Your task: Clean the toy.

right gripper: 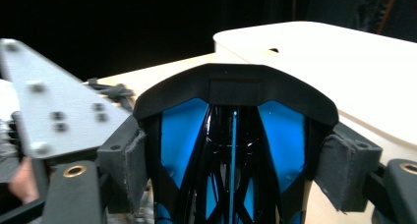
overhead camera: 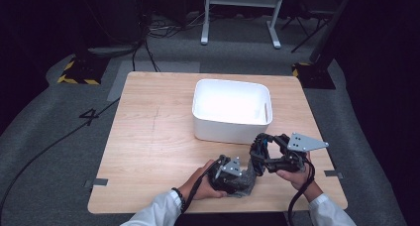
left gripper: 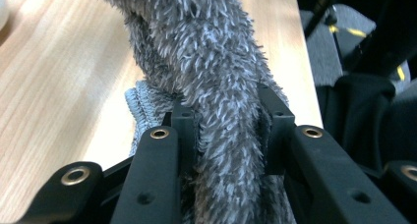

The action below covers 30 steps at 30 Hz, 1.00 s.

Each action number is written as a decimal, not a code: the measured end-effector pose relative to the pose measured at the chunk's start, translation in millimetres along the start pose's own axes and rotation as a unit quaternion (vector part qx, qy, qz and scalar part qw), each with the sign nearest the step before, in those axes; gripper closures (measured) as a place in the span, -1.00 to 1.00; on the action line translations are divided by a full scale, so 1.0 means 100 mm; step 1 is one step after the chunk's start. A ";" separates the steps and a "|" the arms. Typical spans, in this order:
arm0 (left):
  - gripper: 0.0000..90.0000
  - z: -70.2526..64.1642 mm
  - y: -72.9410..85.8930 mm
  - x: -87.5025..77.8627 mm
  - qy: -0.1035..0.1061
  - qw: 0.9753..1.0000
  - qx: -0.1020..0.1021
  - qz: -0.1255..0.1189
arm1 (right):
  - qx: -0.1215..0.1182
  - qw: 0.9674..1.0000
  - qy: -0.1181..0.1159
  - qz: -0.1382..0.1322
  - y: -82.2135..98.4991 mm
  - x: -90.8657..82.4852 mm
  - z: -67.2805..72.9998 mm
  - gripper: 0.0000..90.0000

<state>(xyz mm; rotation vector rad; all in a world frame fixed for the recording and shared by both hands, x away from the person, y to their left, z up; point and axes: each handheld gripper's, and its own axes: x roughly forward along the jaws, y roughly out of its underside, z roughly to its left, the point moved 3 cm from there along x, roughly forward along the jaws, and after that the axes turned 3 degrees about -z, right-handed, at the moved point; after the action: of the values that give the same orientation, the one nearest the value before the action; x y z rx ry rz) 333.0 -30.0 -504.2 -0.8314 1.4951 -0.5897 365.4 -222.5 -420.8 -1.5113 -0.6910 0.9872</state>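
Pale wood tabletop (overhead camera: 148,137) lies under my hands, with a white bin (overhead camera: 232,112) just beyond them. My left gripper (left gripper: 225,130) pinches a grey fuzzy cloth (left gripper: 206,52) that runs forward from its jaws. My right gripper (right gripper: 231,160) clamps a black-and-blue frame (right gripper: 231,130) upright between its pads.

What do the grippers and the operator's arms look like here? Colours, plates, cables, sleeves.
Both grippers are black. The right gripper carries a grey three-cornered plate with dark screws, and a black cable trails from it. The left gripper has a smaller grey plate. The jaws have brass-ringed holes and dark fabric pads. White sleeves; dark wristband on the left wrist.
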 end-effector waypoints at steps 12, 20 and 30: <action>0.51 -0.04 -0.21 -0.46 -0.022 0.994 0.014 -0.110 | 0.007 1.000 0.014 0.014 0.06 0.04 -0.02 -0.43; 0.52 -0.12 -0.32 -0.30 -0.027 0.995 0.036 -0.095 | 0.006 1.000 0.013 0.022 0.09 0.12 0.03 -0.43; 0.52 -0.15 -0.24 0.09 -0.019 0.998 0.057 -0.009 | 0.002 1.000 0.014 0.020 0.07 0.11 0.05 -0.44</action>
<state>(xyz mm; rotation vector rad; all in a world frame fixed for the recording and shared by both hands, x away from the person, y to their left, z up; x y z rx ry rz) 321.9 -53.4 -489.8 -0.7651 1.4067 -0.6633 365.2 -212.4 -430.1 -1.5373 -0.6408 0.9940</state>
